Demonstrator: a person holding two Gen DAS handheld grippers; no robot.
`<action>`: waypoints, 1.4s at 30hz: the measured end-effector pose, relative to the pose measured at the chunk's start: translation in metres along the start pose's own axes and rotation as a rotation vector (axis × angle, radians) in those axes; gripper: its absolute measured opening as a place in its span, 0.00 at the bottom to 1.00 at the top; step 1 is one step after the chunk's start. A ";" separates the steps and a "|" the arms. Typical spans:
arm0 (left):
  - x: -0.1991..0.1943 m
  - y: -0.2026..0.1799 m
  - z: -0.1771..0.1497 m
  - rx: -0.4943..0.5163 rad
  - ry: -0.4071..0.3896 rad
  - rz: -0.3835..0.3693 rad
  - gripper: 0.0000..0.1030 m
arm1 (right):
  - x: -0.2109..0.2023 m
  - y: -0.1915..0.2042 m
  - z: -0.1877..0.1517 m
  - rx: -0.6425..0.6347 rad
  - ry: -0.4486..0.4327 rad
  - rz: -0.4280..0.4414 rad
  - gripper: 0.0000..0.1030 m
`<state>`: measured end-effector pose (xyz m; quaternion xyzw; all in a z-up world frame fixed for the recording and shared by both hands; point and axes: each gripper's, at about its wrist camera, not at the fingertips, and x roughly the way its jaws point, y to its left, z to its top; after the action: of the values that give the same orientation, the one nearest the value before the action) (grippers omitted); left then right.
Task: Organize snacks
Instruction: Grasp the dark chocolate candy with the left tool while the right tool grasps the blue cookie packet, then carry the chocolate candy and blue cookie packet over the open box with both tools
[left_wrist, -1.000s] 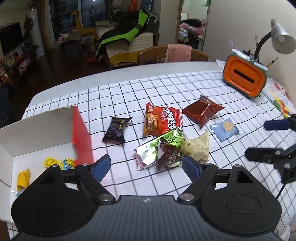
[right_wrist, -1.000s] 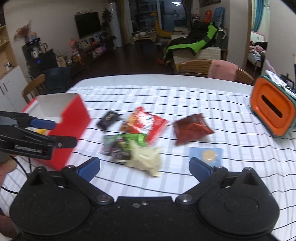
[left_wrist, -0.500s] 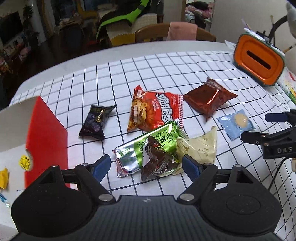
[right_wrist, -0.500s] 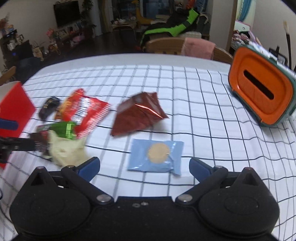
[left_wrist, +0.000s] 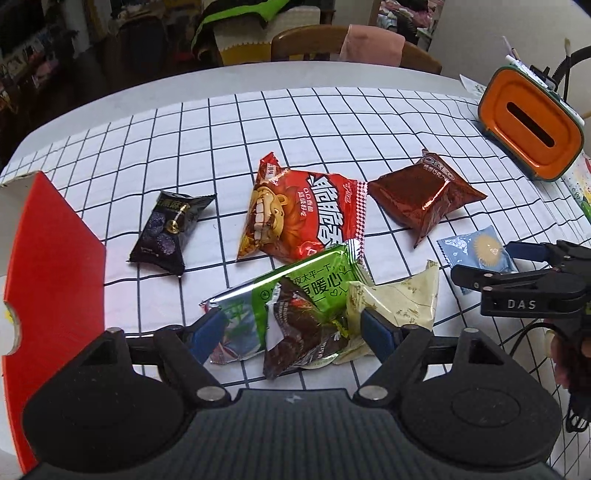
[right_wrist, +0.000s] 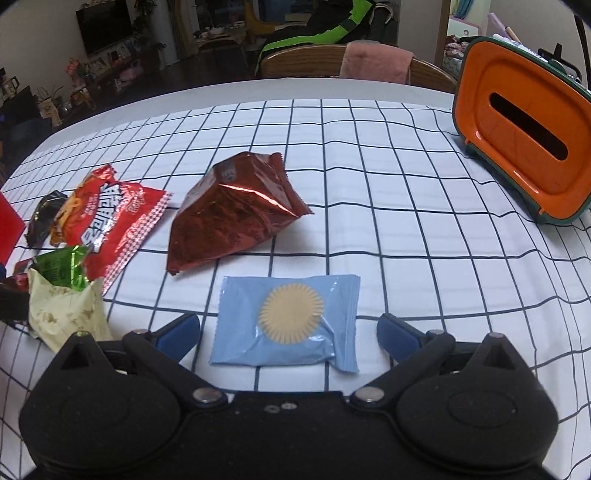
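Several snack packs lie on the checked tablecloth. My left gripper (left_wrist: 293, 330) is open, its fingers on either side of a pile: a green pack (left_wrist: 295, 291), a dark brown pack (left_wrist: 303, 339) on top of it and a cream pack (left_wrist: 399, 299). Beyond lie a red chips bag (left_wrist: 306, 218), a black pack (left_wrist: 170, 229) and a dark red Oreo bag (left_wrist: 421, 197). My right gripper (right_wrist: 288, 332) is open around a light blue cookie pack (right_wrist: 288, 319). The red box (left_wrist: 51, 280) stands at the left.
An orange tissue holder (right_wrist: 524, 129) stands at the table's far right. Wooden chairs (right_wrist: 332, 62) stand behind the far edge. The right gripper (left_wrist: 517, 269) shows at the right of the left wrist view, over the blue pack (left_wrist: 476, 251).
Both grippers moved forward and down. The left one turned right from the box and closed in on the green pile; the right one swung right and closed in on the blue cookie pack.
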<state>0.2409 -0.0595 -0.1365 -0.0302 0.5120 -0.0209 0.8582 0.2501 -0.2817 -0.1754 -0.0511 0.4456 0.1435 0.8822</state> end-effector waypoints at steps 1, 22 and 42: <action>0.000 0.000 0.000 0.000 0.001 0.000 0.75 | 0.000 0.000 -0.001 -0.005 -0.006 -0.005 0.97; -0.007 0.002 -0.007 -0.011 0.015 0.004 0.31 | -0.018 0.007 -0.010 -0.030 -0.074 0.013 0.46; -0.072 0.016 -0.036 0.006 -0.047 -0.041 0.31 | -0.102 0.045 -0.027 -0.015 -0.178 0.037 0.40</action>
<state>0.1754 -0.0403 -0.0915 -0.0384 0.4909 -0.0391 0.8695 0.1579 -0.2659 -0.1080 -0.0365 0.3654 0.1672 0.9150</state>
